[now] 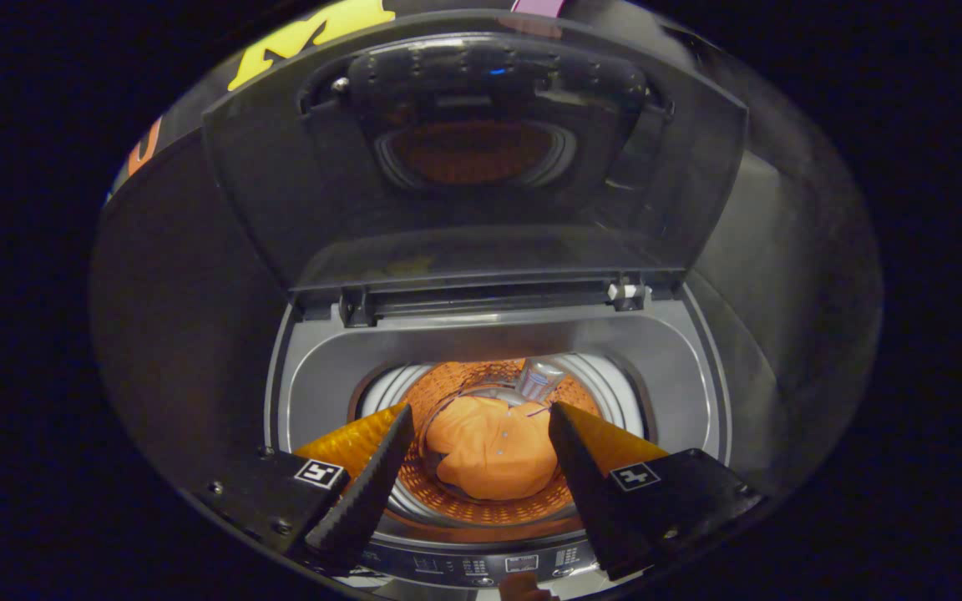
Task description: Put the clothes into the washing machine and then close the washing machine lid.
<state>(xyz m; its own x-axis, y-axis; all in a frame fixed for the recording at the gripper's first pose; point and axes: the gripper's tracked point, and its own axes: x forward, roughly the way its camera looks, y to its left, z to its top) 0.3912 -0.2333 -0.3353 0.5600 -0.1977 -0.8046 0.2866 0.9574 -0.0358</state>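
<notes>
Gripper view: the tongs [478, 472] hang wide apart over an open grey top-loading washing machine [656, 351], holding nothing.

A soft orange shirt with small buttons [493, 455] lies bunched up at the bottom of the round drum with little holes [448, 388], seen in the gap between the two fingers [364, 492]. A small grey striped tube-shaped thing [538, 380] sits at the far side of the drum, just past the shirt. The see-through dark lid [481, 167] stands up at the back edge of the machine. A strip of buttons [481, 566] runs along the machine's near edge, under the fingers.
</notes>
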